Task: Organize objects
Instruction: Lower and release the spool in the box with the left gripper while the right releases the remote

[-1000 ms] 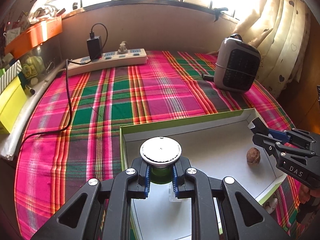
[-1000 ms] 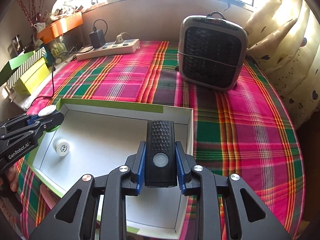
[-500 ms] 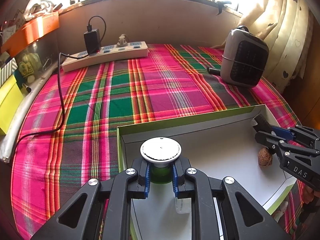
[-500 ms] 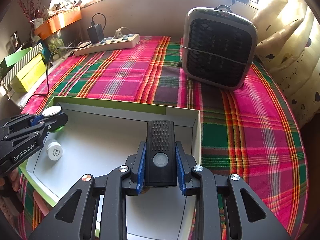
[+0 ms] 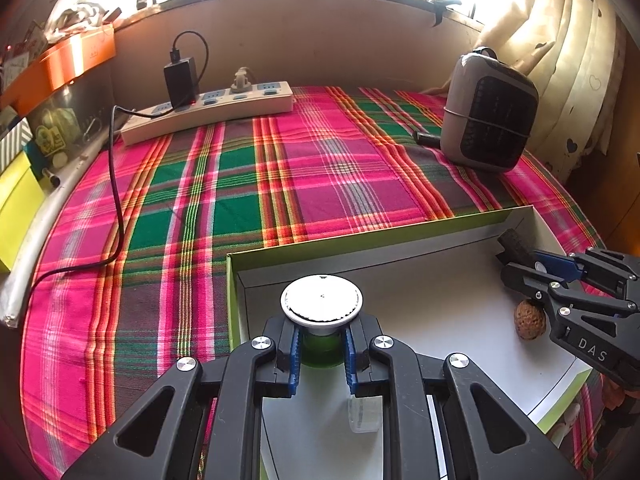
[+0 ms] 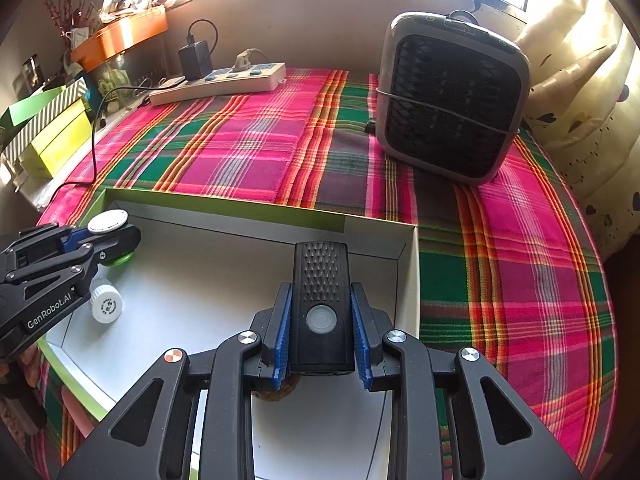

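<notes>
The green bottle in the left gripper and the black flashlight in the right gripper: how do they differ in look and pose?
The green bottle is round with a flat white cap; the black flashlight is a long box shape with a round button. The bottle stands upright in the left gripper; the flashlight lies lengthwise along the right gripper. Both are clamped above the white box.

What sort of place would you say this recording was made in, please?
Most likely a lived-in room at home, at a table under a window: a plaid tablecloth, a power strip with a charger plugged in, a small heater and heart-print curtains.
</notes>
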Demonstrator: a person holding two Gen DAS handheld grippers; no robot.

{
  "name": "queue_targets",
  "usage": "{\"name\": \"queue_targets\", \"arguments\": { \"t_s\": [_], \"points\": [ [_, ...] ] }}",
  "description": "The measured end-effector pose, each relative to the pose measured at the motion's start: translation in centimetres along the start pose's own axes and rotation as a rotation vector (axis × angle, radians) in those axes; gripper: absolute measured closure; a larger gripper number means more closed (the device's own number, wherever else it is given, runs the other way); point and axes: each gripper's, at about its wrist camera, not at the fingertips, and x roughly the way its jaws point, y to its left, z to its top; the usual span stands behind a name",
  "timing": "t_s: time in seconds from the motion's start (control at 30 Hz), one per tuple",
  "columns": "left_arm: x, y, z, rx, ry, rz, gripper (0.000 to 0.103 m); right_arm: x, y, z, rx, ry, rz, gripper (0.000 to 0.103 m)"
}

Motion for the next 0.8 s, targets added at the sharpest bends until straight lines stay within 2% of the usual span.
{"name": "queue_targets", "arguments": {
  "t_s": [0.33,0.8],
  "points": [
    [0.02,-0.22,0.03,0.016,0.001,0.012,0.086,0.23,0.27,-0.01,-0.013,0.002,-0.01,0.075],
    [0.03,-0.39,-0.02,0.025,0.002,-0.006,0.076,0.37,0.37,-0.11,-0.014,0.006,-0.017,0.075]
  ]
}}
